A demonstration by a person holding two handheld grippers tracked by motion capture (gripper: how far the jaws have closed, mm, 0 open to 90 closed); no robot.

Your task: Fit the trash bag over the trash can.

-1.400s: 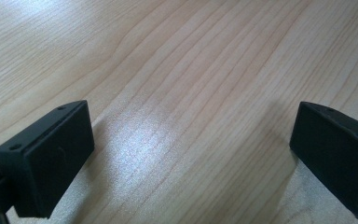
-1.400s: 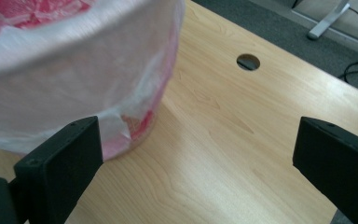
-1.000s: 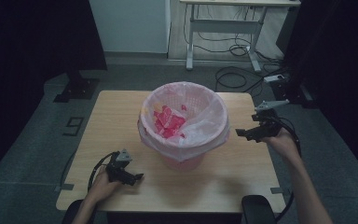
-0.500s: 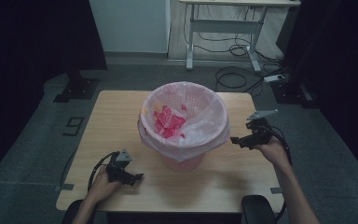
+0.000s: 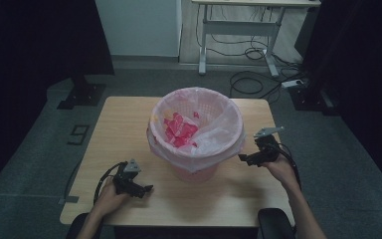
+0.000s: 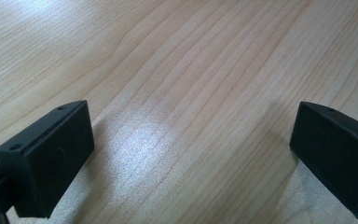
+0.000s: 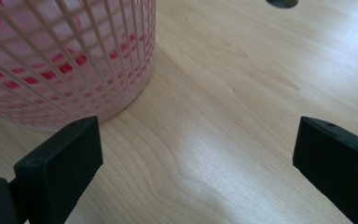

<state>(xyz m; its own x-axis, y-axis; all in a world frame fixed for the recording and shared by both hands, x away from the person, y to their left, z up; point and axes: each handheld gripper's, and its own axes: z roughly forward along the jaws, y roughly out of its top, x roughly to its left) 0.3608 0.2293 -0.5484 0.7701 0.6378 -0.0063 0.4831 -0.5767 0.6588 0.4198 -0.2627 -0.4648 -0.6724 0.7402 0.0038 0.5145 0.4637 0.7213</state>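
A pink mesh waste basket (image 5: 197, 129) lined with a pale plastic bag stands mid-table, with red scraps (image 5: 179, 130) inside. My right gripper (image 5: 243, 158) is low over the table just right of the basket, jaws wide apart and empty; its own view has the basket's mesh wall (image 7: 60, 60) at the upper left. My left gripper (image 5: 146, 189) rests near the table's front left, also open with bare wood between its fingers (image 6: 51, 158).
The wooden table (image 5: 119, 124) has free surface around the basket. A cable hole (image 7: 282, 3) sits in the tabletop beyond the right gripper. Beyond the table is a grey floor with a desk frame (image 5: 238, 30) and cables (image 5: 251, 79).
My right gripper has come down and toward the front, from beside the basket's rim to low over the table by its base. The left gripper has stayed put.
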